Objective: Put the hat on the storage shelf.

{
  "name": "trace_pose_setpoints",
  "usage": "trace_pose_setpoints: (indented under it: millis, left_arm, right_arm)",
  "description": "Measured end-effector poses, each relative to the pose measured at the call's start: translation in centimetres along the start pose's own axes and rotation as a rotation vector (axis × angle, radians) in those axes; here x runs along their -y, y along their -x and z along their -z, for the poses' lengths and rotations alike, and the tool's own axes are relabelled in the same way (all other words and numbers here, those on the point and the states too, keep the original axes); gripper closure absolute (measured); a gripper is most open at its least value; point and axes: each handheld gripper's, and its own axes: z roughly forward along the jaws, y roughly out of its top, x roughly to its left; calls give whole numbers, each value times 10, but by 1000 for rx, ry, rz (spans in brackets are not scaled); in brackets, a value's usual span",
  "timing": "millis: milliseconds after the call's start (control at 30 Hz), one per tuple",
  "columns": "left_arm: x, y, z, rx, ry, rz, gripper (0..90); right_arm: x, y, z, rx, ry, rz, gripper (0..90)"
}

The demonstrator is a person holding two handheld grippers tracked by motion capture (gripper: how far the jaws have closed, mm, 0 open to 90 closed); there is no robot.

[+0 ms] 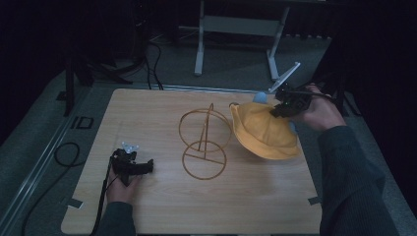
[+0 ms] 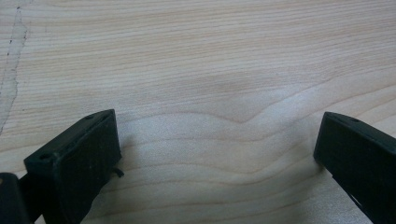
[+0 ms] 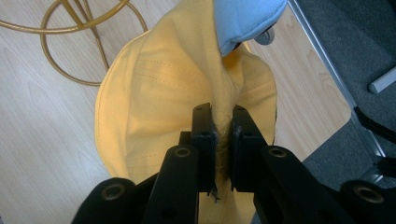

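hat: yellow hat hangs from the right gripper at about 2 o'clock on the table, its low edge close to or on the wood, just beside the wire stand.
right gripper: jaws clenched on a bunched fold of the hat's cloth, seen in the right gripper view; pinching a gathered fold likely gives a firmer hold than a single flat layer would.
blue lining: pale blue patch shows above the fold, probably the hat's inside or a second cloth; too cropped to say which.
wire stand: gold rings on a stem at the table's centre; likely meant to carry the hat, which would explain the hat being held up next to it.
left gripper: rests at 8 o'clock, well apart from the stand, jaws released and empty over bare wood; seemingly parked.
hidden: the hat's far side and its contact with the table are not clear; room beyond is dark.
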Motion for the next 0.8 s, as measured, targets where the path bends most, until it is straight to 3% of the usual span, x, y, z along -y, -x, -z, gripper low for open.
trace_pose_setpoints:
  millis: [267,433,800]
  left_arm:
    - [0,0,0,0,2,2,4]
    - [0,0,0,0,3,3,4]
    - [0,0,0,-1,3,1,4]
  right_arm:
    - [2,3,13,-2,58,-10,828]
    - [1,3,17,1,65,-11,828]
    - [1,3,27,-3,110,15,828]
